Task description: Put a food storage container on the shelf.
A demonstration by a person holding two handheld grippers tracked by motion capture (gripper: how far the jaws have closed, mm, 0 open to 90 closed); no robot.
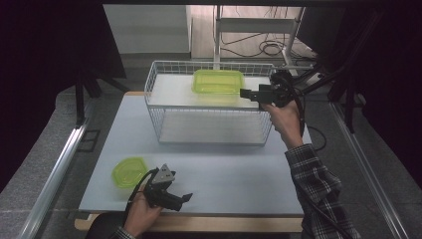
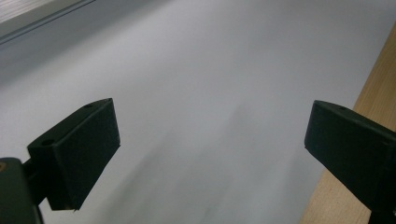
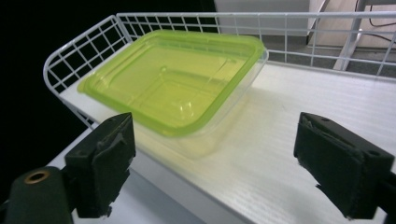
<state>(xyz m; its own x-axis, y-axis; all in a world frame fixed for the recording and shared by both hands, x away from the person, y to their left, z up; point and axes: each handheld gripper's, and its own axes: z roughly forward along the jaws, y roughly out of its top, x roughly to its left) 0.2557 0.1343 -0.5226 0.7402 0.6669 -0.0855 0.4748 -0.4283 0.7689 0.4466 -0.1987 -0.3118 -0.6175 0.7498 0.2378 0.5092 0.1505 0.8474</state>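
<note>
A rectangular clear tub with a yellow-green lid sits on the top shelf of a white wire rack at the back of the table. My right gripper is level with the shelf's right end and points at the tub. It is open, its pads just short of the tub's near corner with nothing between them. My left gripper hovers low over the table's front left, open and empty. A small yellow-green hexagonal container lies just left of it.
The rack's lower shelf holds nothing, and wire walls fence the top shelf at its far end and back. The grey table top has a wooden front edge. Stands and cables crowd the floor behind the rack.
</note>
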